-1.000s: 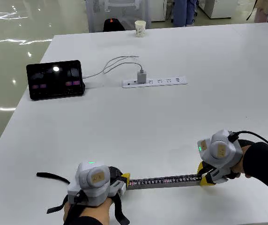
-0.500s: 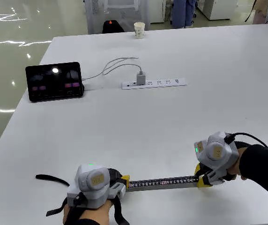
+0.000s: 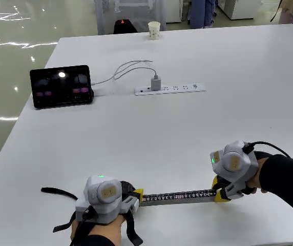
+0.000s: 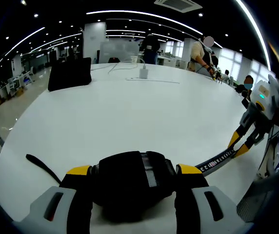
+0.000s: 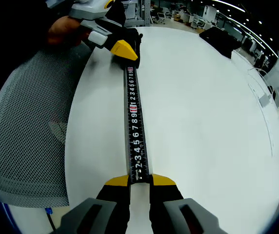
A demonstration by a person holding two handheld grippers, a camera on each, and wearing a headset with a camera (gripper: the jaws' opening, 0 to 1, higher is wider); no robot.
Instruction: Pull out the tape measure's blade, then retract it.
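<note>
"So, first entry: where's the tape measure?"

"At the near edge of the white table (image 3: 187,133). My left gripper (image 3: 133,197) has its yellow-tipped jaws pressed against both sides of the tape measure (image 4: 132,183), a rounded black case with a ribbed top. The blade (image 3: 177,196) runs out of it, low along the tabletop, to my right gripper (image 3: 221,196). That gripper's jaws are pinched together on the blade's end. Whether the blade touches the table I cannot tell."

"Blade, material and shape?"

"A thin, narrow strip, straight from end to end. It has a dark face with white numerals and a few red ones."

"Any containers?"

"One: a paper cup (image 3: 154,29), upright at the far edge, pale with a faint print. I cannot tell its contents from this angle."

"Other items?"

"A dark tablet (image 3: 61,85) with a glossy screen stands tilted at the far left. Near the table's middle lies a white power strip (image 3: 170,89), long and flat. A pale charger block (image 3: 155,83) is plugged into it, and a thin white cable (image 3: 126,68) loops from the block toward the tablet. A black strap (image 3: 59,193) lies on the table to the left of my left gripper. In the right gripper view, a grey mesh panel (image 5: 27,136) sits beside the table edge. The tabletop is smooth and matte."
</note>
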